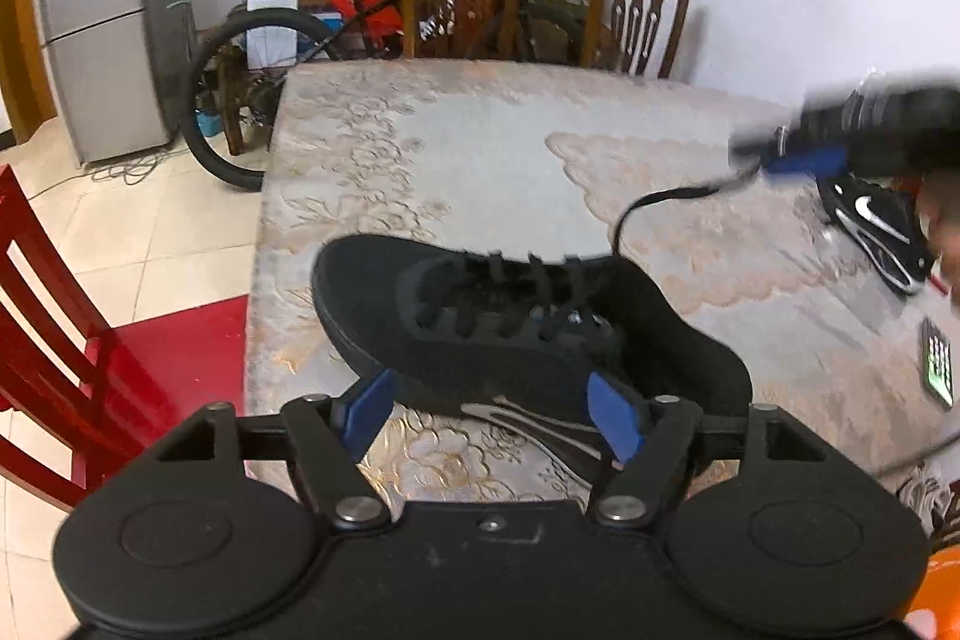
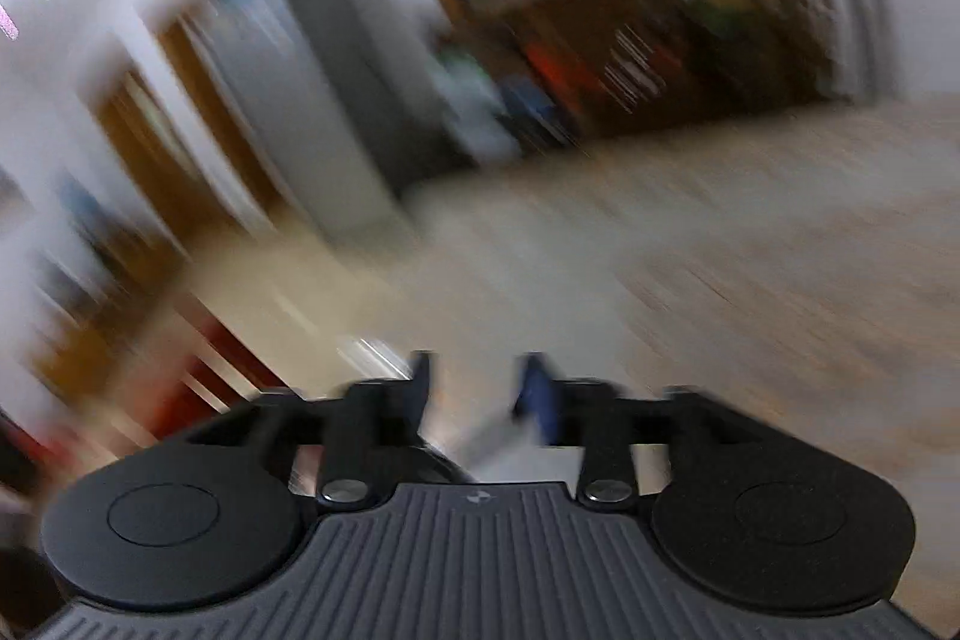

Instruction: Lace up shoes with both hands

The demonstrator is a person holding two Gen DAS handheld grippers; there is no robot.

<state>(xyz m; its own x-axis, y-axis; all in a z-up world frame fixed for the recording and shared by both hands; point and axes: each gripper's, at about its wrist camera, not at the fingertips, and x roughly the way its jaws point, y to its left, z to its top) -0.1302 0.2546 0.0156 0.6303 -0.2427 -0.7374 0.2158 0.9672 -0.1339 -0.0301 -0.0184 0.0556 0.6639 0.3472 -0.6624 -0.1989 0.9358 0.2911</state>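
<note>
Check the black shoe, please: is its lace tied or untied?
Untied. One lace end leaves the shoe and curves up toward the right gripper; no knot or bow shows.

Light: even, soft indoor brightness; glare top left in right view.
Blur: right view streaked; left view sharp, edges bowed.

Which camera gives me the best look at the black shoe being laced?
The left wrist view. The black shoe fills its centre, sharp, on the patterned tablecloth, with its lace running up to the right gripper. The right wrist view is heavily motion-blurred and shows no shoe, only a blurred room and table.
</note>
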